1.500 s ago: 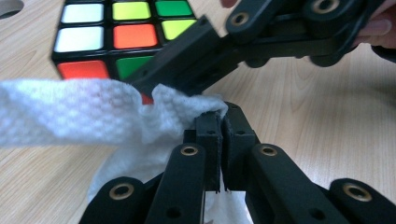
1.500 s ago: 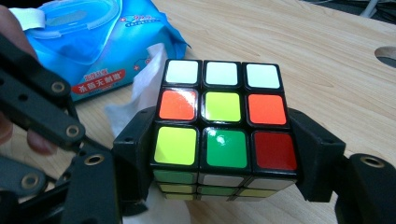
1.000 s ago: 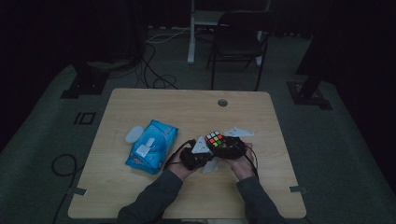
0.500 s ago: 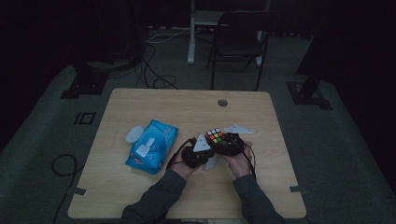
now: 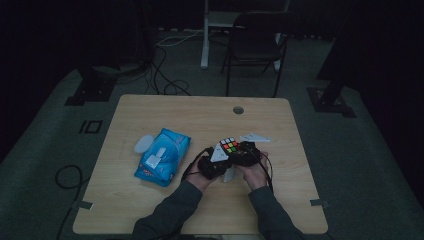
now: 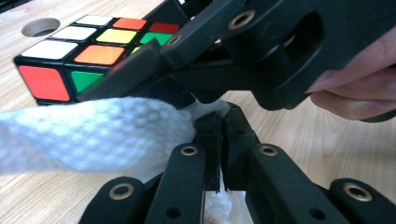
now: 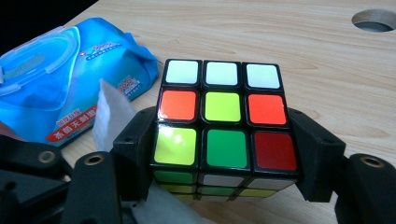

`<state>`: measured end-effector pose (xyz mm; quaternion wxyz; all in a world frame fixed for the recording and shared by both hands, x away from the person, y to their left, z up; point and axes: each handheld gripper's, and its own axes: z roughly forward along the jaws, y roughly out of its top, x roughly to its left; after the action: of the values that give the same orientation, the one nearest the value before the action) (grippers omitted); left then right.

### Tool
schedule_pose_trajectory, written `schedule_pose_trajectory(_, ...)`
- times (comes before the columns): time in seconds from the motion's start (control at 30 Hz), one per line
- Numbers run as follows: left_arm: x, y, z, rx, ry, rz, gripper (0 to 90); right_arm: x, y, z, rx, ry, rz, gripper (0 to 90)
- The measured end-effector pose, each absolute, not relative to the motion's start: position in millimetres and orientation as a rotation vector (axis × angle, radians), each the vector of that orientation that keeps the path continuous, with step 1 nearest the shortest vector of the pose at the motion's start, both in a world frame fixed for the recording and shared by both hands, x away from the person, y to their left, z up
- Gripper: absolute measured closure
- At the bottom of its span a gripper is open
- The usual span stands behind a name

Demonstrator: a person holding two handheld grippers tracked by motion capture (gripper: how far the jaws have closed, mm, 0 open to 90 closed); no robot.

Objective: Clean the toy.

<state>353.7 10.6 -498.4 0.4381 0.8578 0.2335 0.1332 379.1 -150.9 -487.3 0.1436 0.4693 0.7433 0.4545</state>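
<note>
From where I stand, the right tool (image 7: pixel 224 163) pinches a scrambled six-colour plastic puzzle cube (image 7: pixel 223 128), one black jaw pressed flat against each side of it, so the cube sits squarely between them with its top face turned up toward that tool's camera. That face reads white, white, white in the far row, orange, yellow, orange in the middle, and yellow, green, red in the row nearest the tool.

The left tool (image 6: pixel 219 128) has its jaws pressed together on a white, dimpled wet wipe (image 6: pixel 93 135), which trails off to one side of the jaw tips. Just beyond those tips lies the right tool's jaw, and past it the cube, with a red and a green sticker on its side face. In the high view the two tools (image 5: pixel 212 165) (image 5: pixel 245 155) meet near the middle of the pale wooden table (image 5: pixel 165 107), the cube (image 5: pixel 229 145) just beyond them.

Off to the left tool's outer side, a little apart, lies a blue soft pack of wet wipes (image 7: pixel 65 84) with a clear flip lid. It carries a red band of white Chinese characters and small red print above it, too fine for me to read. A round cable hole (image 7: pixel 376 21) lies in the table beyond the cube, well apart from the tools.
</note>
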Motion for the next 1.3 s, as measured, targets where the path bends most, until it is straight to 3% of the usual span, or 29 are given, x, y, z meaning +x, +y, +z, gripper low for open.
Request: schedule_pose_trajectory(1.3, 357.0, 7.1, -503.6, 2.076, 0.586, 0.309, 88.2, 377.4, -152.2, -489.4, 1.393, 2.175, 1.403, 33.8)
